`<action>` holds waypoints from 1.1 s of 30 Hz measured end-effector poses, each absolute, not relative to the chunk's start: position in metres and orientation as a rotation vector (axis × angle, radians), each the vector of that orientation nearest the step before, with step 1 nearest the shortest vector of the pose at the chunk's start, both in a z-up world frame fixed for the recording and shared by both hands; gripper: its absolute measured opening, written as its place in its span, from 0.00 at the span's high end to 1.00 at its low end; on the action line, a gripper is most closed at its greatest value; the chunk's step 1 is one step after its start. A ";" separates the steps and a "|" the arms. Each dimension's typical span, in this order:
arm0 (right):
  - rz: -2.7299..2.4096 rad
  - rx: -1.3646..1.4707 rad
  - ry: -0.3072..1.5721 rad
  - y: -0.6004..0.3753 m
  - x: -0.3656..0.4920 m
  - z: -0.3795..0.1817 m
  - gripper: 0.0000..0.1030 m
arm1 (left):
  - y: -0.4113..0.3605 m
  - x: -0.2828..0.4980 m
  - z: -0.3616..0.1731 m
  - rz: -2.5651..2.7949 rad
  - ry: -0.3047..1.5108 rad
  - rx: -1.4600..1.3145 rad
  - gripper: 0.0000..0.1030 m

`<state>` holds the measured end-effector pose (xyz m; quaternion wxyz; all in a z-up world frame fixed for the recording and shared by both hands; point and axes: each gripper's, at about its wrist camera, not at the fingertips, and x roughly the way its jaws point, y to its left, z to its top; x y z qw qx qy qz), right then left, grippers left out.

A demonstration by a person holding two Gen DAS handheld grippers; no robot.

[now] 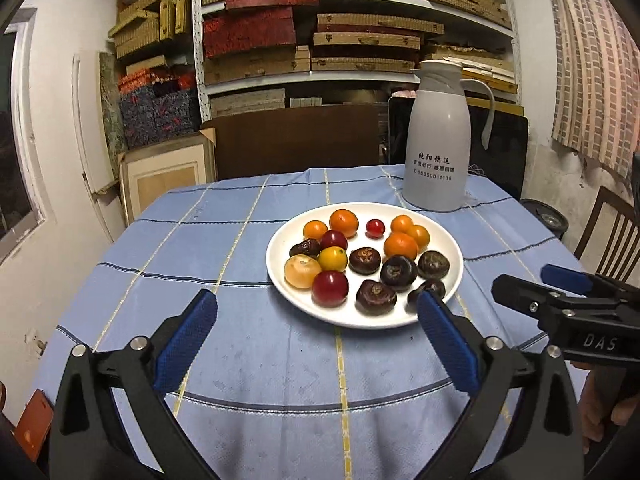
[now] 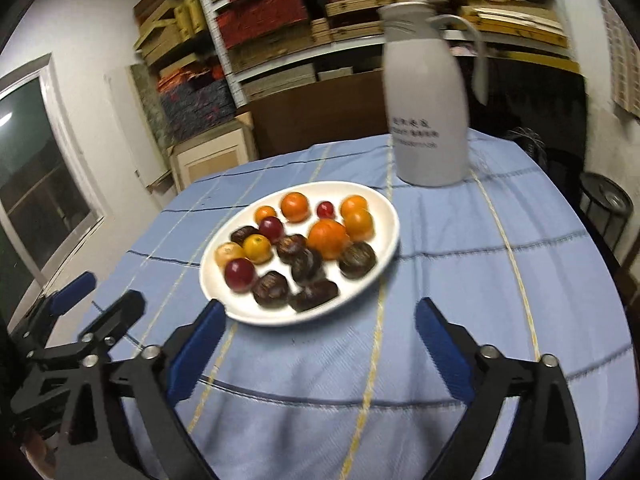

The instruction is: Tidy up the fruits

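Blue-padded, my left tongs [image 1: 316, 308] hang spread wide and empty above the cloth-covered surface [image 1: 240, 240], just short of the white plate [image 1: 280, 280] of mixed fruits [image 1: 366, 260]; a grey jug [image 1: 436, 152] stands behind. From the right wrist, my right tongs [image 2: 320, 320] gape empty too, the plate [image 2: 384, 208] slightly left.

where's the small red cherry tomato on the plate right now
In the left wrist view, the small red cherry tomato lies near the white plate's far edge, between two orange fruits, toward the grey thermos jug.
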<state>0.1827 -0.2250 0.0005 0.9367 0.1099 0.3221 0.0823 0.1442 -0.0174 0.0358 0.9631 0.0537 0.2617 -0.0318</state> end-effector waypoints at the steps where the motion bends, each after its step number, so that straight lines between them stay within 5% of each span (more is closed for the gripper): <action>1: 0.155 0.226 0.657 -0.227 0.182 -0.006 0.04 | -0.018 0.143 0.032 -0.052 0.527 0.119 0.05; 33: 0.160 0.105 0.743 -0.205 0.179 -0.030 0.04 | -0.016 0.138 0.014 -0.065 0.549 0.101 0.04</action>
